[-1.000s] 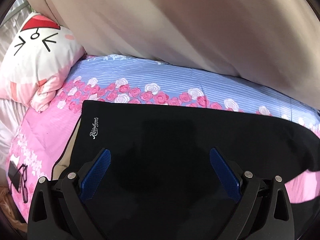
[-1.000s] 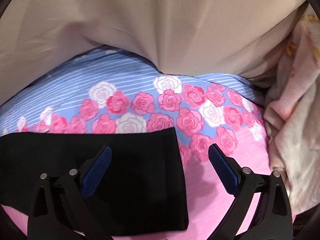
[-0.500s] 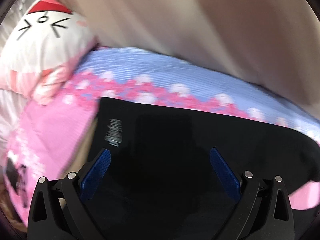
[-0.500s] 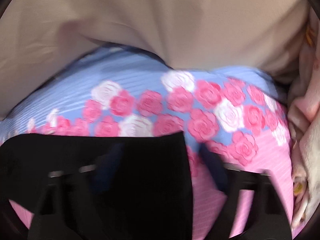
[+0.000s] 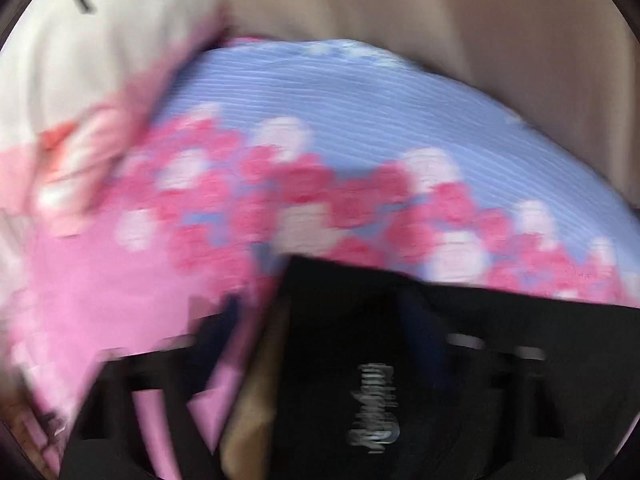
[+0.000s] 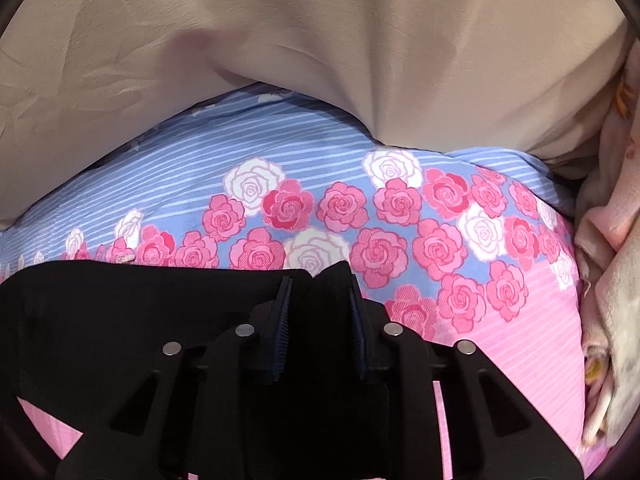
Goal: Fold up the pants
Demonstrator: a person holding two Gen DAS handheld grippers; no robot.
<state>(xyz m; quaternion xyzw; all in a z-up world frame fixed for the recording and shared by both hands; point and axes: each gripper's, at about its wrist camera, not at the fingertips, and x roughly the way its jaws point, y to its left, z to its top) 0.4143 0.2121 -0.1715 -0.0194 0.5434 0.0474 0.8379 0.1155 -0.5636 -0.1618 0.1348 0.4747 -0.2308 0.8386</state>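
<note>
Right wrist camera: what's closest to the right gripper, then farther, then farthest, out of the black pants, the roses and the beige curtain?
1. Black pants: pinched between the right gripper fingers, which have just been closing.
2. Roses: printed across the bedspread, just beyond.
3. Beige curtain: hanging at the back, farthest.

Right tool [image 6: 318, 308]: black linkage arms, silver screws, ribbed blue pads [image 6: 282, 322].

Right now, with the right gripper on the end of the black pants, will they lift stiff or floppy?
Probably floppy: the black pants bunch into a raised pleat between the pads of the right gripper, whose jaws have just been closing. They look thin and light, lying flat on the rose bedspread. Expect the free length to sag and drag.
</note>
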